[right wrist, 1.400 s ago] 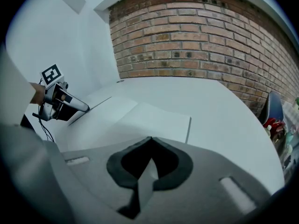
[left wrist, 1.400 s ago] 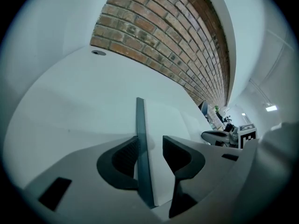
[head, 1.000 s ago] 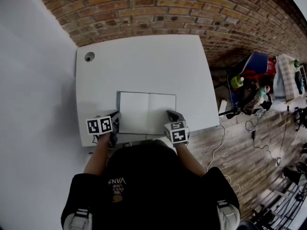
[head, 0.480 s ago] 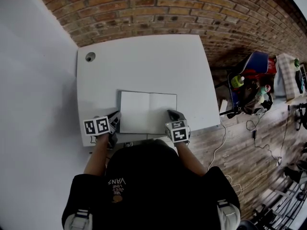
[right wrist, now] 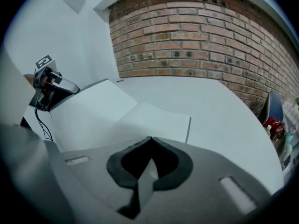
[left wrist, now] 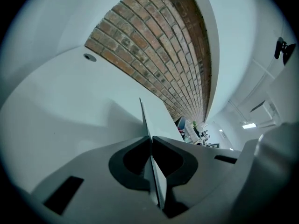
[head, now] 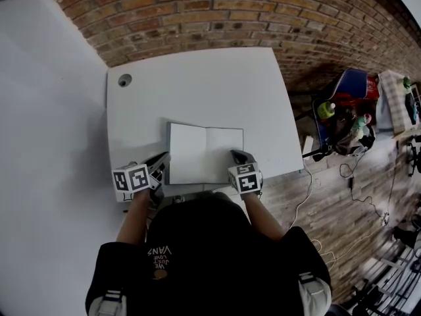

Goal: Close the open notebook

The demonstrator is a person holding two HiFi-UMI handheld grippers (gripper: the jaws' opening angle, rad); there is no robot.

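Observation:
An open white notebook [head: 204, 153] lies near the front edge of the white table [head: 197, 87]. My left gripper [head: 160, 162] is shut on the outer edge of its left half, which stands tilted up off the table. In the left gripper view that half [left wrist: 148, 118] shows edge-on, running away from the closed jaws of the left gripper [left wrist: 150, 137]. My right gripper [head: 237, 157] is shut on the near right edge of the notebook's right half. In the right gripper view a strip of paper [right wrist: 144, 178] sits between the jaws of the right gripper [right wrist: 150, 139], and the notebook [right wrist: 117, 113] spreads beyond, with the left gripper [right wrist: 63, 88] at its raised side.
A round cable hole [head: 124, 79] is at the table's far left corner. A brick wall [head: 197, 12] stands behind the table. To the right, on the wooden floor, are a bag and clutter [head: 345, 107] and cables [head: 306, 189]. My body is at the table's front edge.
My left gripper has risen and lifted the notebook's left half, whose outer edge has shifted slightly toward the spine. The right gripper has stayed in place.

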